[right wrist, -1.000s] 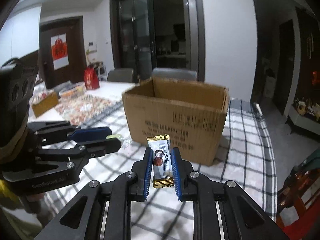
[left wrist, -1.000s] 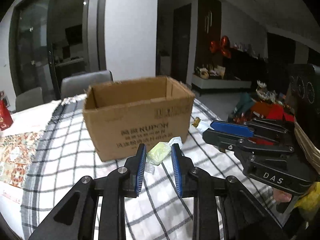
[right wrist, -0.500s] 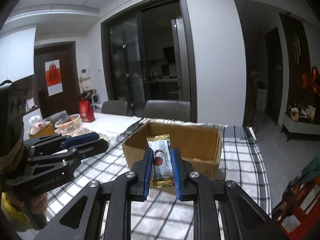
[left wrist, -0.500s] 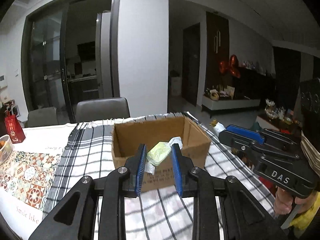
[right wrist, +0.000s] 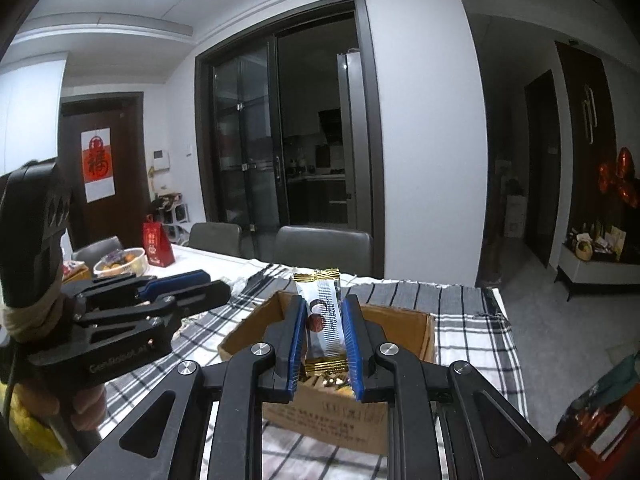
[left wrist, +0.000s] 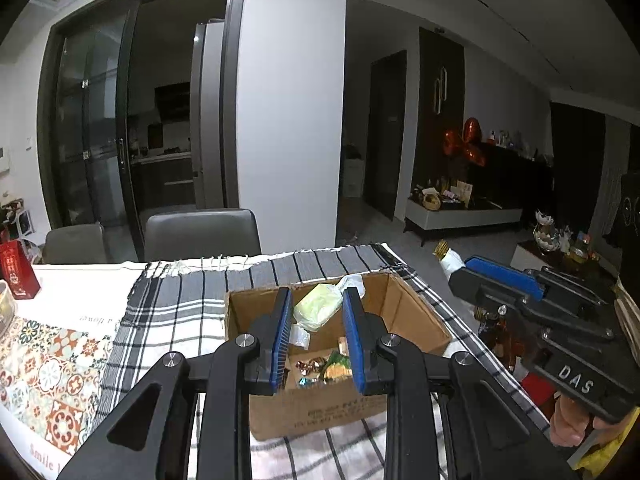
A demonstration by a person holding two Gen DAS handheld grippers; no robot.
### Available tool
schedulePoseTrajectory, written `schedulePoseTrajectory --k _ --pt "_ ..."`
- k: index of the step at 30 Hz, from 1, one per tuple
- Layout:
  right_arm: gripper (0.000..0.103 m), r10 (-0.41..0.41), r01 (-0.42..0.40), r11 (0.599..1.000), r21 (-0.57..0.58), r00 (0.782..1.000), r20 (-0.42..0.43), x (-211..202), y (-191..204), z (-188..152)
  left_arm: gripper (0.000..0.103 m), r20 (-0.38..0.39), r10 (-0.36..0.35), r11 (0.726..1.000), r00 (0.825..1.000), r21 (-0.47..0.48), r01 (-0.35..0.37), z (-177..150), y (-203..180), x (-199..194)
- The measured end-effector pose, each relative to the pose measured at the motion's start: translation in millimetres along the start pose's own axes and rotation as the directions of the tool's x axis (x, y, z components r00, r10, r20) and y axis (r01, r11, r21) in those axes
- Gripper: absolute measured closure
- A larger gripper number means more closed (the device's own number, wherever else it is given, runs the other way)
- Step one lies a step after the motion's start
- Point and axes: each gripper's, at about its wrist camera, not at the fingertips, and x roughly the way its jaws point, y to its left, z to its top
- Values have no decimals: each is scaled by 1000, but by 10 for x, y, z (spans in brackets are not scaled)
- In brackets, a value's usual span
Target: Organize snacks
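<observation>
An open cardboard box (left wrist: 416, 320) stands on the checked tablecloth (left wrist: 180, 312) and holds several wrapped snacks (left wrist: 324, 364). My left gripper (left wrist: 316, 312) is shut on a pale green wrapped snack (left wrist: 316, 307) and holds it above the box opening. My right gripper (right wrist: 323, 320) is shut on a white snack bar with gold ends (right wrist: 325, 312), also above the box (right wrist: 404, 328). Each gripper shows in the other's view: the right one (left wrist: 496, 284) at the right, the left one (right wrist: 176, 288) at the left.
Two grey chairs (left wrist: 200, 236) stand behind the table. A red gift bag (right wrist: 158, 246) and a bowl of fruit (right wrist: 120, 266) sit at the far left. A patterned cloth (left wrist: 44, 376) lies left of the checked one. The table's right edge drops to the floor.
Both grippers have risen with their snacks from in front of the box to above its opening, so the inside of the box now shows.
</observation>
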Motion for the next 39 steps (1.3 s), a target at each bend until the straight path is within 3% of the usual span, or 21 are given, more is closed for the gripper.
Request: schedulePoseTrajectory --k 11,13,15,20,31,35,39 --pt "82 -15 15 1000 5 997 -82 505 -199 26 77 -121 -6 1000 993 -14 5 138 94 738" --pt "81 -30 31 1000 8 995 -99 582 -235 21 71 -129 10 1000 992 -16 -13 131 90 808" --pt "67 -43 45 999 17 993 -106 622 -272 25 61 -117 24 999 993 -18 -26 134 97 820" --pt "66 -61 66 997 40 991 -116 548 -313 -26 61 -98 75 997 992 -2 -76 86 45 665" --pt "59 -119 127 990 57 984 -131 71 -163 -12 37 -52 156 988 986 -6 -157 19 -2 12" --pt "45 -145 154 986 66 981 -127 -166 -55 8 27 -31 184 983 983 -2 -184 -20 -44 -290" --pt "37 -167 178 982 69 976 -138 -420 40 11 12 -28 211 977 977 1 -211 -46 -64 -553"
